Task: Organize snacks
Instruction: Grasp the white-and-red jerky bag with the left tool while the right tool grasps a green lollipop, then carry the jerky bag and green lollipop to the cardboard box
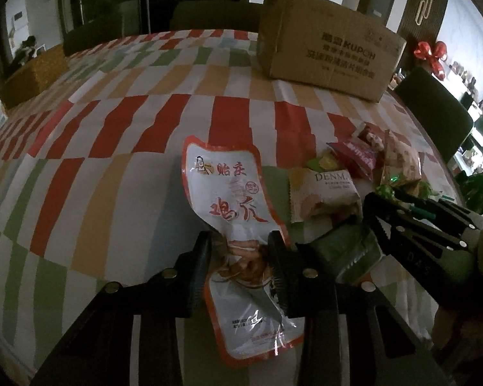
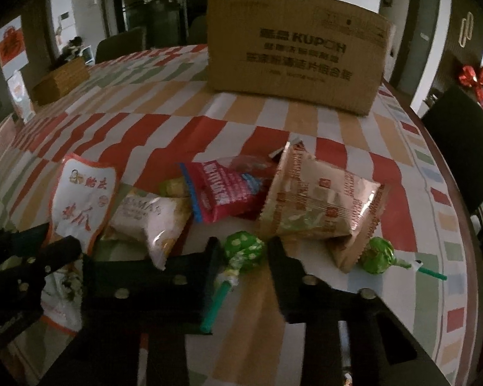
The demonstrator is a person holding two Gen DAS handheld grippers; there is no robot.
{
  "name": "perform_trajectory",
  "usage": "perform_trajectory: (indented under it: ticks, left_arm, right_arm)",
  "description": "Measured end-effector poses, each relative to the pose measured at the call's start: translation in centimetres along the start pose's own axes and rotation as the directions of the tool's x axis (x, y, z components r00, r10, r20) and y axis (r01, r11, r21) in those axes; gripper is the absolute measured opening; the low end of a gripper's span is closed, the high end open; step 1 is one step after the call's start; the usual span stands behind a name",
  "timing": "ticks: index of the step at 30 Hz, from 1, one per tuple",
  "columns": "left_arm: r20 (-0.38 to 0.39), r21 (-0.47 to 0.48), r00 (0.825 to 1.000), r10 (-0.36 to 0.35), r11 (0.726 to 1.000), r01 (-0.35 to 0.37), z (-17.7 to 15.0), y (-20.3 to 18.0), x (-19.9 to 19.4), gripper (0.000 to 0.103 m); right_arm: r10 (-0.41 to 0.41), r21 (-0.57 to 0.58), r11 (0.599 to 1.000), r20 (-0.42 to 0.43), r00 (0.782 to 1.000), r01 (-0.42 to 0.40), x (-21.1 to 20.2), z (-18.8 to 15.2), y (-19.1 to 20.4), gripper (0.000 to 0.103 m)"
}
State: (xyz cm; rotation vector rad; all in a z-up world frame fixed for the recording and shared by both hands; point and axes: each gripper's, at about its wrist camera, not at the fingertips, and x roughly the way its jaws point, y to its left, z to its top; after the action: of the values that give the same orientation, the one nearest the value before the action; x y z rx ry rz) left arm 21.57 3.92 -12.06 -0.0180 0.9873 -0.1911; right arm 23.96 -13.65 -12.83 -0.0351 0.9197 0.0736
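My left gripper (image 1: 240, 251) is shut on a white and orange chicken-feet packet (image 1: 228, 193) and holds it above the table; the packet also shows in the right wrist view (image 2: 83, 199). My right gripper (image 2: 243, 252) is open, its jaws on either side of a green lollipop (image 2: 244, 251) lying on the table, not touching it that I can tell. A pile of snacks lies beyond: a pale cake packet (image 2: 154, 215), a red packet (image 2: 222, 193), a tan packet (image 2: 318, 202) and a second green lollipop (image 2: 378, 255). The right gripper shows in the left wrist view (image 1: 380, 206).
A cardboard box (image 2: 293, 51) stands at the back of the table on the checked cloth (image 2: 164, 128). A wicker box (image 2: 61, 80) sits at the far left. Dark chairs (image 2: 460, 141) stand around the table edge.
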Motion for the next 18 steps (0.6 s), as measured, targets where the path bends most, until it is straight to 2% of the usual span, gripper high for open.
perform_trajectory:
  ticks: [4, 10, 18]
  left_arm:
    - [0.020, 0.014, 1.000, 0.008, 1.000, -0.009, 0.0, -0.2, -0.5, 0.032]
    - [0.029, 0.012, 1.000, 0.007, 1.000, -0.007, 0.0, -0.3, -1.3, 0.030]
    - [0.088, 0.011, 0.996, 0.013, 1.000, -0.014, 0.3, -0.7, -3.9, 0.030]
  right_arm:
    - [0.000, -0.026, 1.000, 0.005, 1.000, 0.001, -0.2, -0.2, 0.4, 0.025]
    - [0.011, -0.025, 1.000, 0.024, 1.000, -0.010, -1.5, -0.2, 0.3, 0.025]
    - [0.039, -0.036, 0.999, 0.076, 0.996, -0.037, -4.3, 0.2, 0.6, 0.025]
